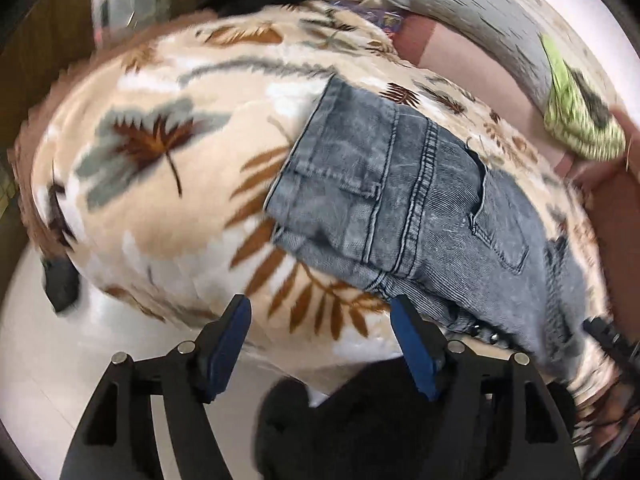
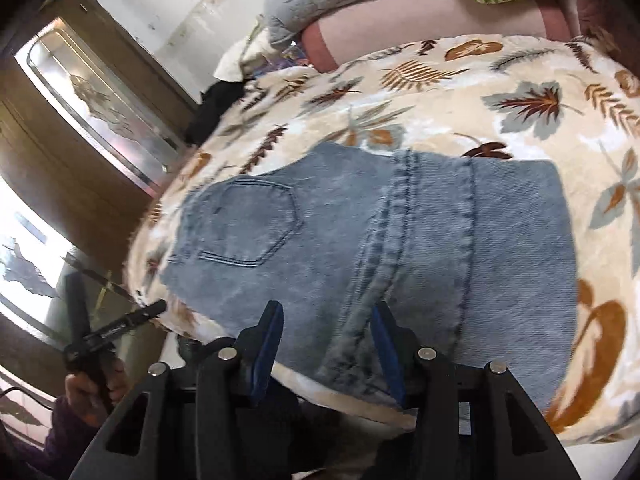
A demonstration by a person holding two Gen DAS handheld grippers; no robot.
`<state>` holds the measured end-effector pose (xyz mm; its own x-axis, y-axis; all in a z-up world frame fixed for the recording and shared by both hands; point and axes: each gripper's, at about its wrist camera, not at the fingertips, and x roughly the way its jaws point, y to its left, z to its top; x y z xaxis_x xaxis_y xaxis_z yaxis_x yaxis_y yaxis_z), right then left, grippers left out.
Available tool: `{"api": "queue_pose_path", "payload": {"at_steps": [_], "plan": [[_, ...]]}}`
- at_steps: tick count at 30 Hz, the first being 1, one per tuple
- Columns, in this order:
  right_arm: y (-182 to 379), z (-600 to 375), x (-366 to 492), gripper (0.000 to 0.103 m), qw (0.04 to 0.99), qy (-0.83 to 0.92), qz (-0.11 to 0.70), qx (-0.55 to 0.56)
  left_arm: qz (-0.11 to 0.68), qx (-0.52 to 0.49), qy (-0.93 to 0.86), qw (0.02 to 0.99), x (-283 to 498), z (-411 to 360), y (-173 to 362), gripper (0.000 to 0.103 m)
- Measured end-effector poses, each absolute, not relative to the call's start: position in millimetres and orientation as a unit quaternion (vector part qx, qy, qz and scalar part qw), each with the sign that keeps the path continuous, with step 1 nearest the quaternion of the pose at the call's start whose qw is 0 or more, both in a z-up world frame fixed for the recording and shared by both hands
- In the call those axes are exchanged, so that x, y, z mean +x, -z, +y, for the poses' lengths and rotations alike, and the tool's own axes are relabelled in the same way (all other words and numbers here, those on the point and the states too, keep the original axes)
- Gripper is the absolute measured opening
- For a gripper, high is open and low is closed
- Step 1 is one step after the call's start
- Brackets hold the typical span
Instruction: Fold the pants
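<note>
Grey-blue denim pants [image 1: 404,200] lie folded in a compact stack on a cream blanket with a leaf print [image 1: 168,208]. In the right wrist view the pants [image 2: 400,248] show a back pocket on the left and a thick seam down the middle. My left gripper [image 1: 320,320] is open and empty, held over the blanket's near edge, left of the pants' near corner. My right gripper [image 2: 326,324] is open and empty, above the near edge of the pants. The left gripper also shows at the lower left of the right wrist view [image 2: 116,326].
The blanket [image 2: 520,92] covers a bed. A grey pillow [image 1: 492,20] and a green folded cloth [image 1: 576,108] lie at the far side on a pink sheet [image 1: 472,60]. A wooden wardrobe with a mirror [image 2: 100,112] stands to the left. White floor [image 1: 48,360] lies below the bed edge.
</note>
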<state>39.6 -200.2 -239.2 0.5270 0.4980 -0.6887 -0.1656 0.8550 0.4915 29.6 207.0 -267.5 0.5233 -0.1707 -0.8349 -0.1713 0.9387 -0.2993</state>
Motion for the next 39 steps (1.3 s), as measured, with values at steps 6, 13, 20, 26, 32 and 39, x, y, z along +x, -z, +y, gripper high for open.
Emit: {"api": "queue_pose_path", "payload": {"at_steps": [6,13,20,26,32,39], "plan": [[243.3,-189.6,26.4,0.048,0.889,-0.191,0.387,0.157,0.488,-0.271,0.017,0.829,37.2,219.7,273.8,0.073],[253.6,-194.6,19.7,0.048,0.898,-0.181,0.370,0.153,0.500,-0.330,0.012,0.801,73.0,233.5,281.1,0.073],[258.3,-197.6,20.7,0.048,0.896,-0.187,0.370,0.161,0.492,-0.357,0.009,0.794,88.7,236.8,283.4,0.069],[262.8,-203.2,23.1,0.048,0.890,-0.187,0.377,0.177,0.489,-0.332,0.005,0.806,95.0,233.1,282.4,0.028],[263.8,-205.5,24.3,0.048,0.888,-0.189,0.375,0.186,0.476,-0.309,0.004,0.824,90.3,230.8,273.2,0.017],[261.8,-219.9,22.4,0.048,0.885,-0.191,0.358,0.227,0.428,-0.194,0.025,0.882,85.4,179.1,211.5,0.015]]}}
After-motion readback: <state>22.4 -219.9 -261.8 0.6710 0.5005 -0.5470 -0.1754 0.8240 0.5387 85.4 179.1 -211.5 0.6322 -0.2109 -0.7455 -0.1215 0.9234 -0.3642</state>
